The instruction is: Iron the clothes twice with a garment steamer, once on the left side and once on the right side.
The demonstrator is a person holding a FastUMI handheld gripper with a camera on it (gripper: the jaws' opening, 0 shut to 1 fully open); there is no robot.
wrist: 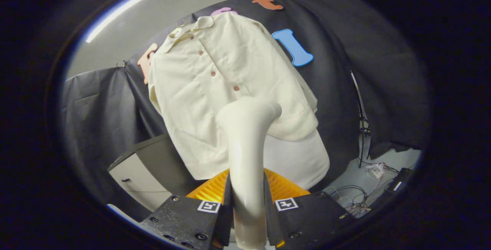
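Your gripper (pixel 247 188) is clamped on the garment steamer (pixel 247 146), both fingers (pixel 220 196) pressing the sides of its handle. The steamer is a smooth, glossy, cream-coloured body: a rounded handle that rises straight up between the fingers, long axis running forward along them, then flares into a wider head bent toward the cloth. The head points at the shirt (pixel 215 100), meeting its front just below the lowest visible button and right of the placket; you cannot tell whether it truly touches. The shirt is a pale cream woven fabric, matte and lightly creased, with a flat collar and a row of small reddish-brown buttons. It hangs against the black cloth wall (pixel 96 104), tilted, collar uppermost. A dark-topped cabinet (pixel 142 169) stands beside its lower hem. Loose cables (pixel 356 196) lie on the pale floor beyond.
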